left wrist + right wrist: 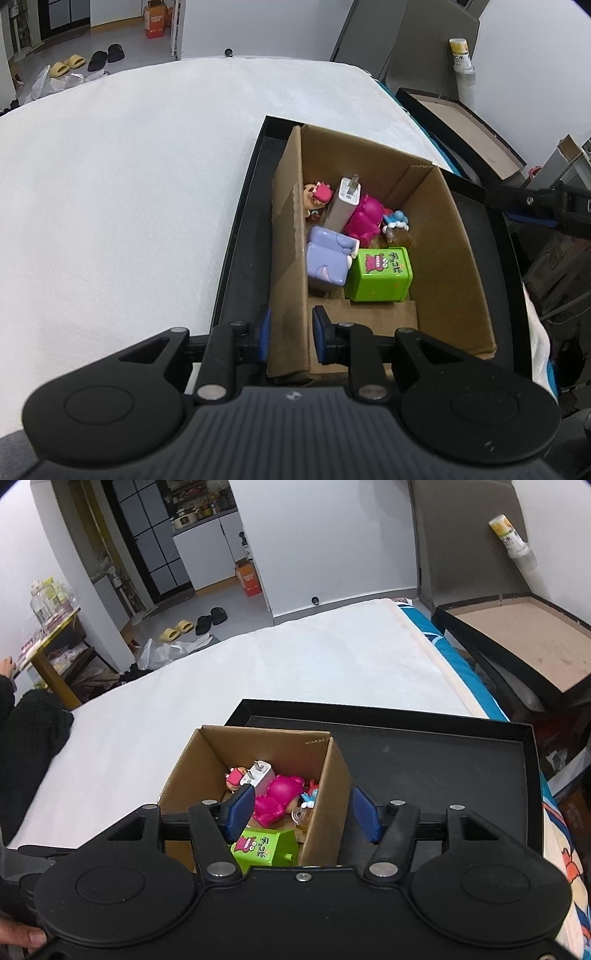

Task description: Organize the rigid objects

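An open cardboard box (pixel 443 236) stands in a shallow black tray (pixel 243 236) on a white bed. Inside lie a green tin (pixel 380 273), a purple toy (pixel 328 258), a pink toy (pixel 365 221), a white charger (pixel 341 203) and small figurines (pixel 317 195). My left gripper (pixel 292 332) is shut on the box's near left wall, one blue pad on each side. In the right wrist view my right gripper (pixel 303 814) stands open, astride the right wall of the box (pixel 332 775); its pads stay clear of the cardboard. The green tin (pixel 266 849) lies just below its left pad.
White bedding (pixel 129 184) spreads to the left and beyond the tray (pixel 424 760). A second black box with a brown floor (pixel 517 635) stands off the bed's right side. A person's dark sleeve (pixel 29 731) rests on the bed's left edge.
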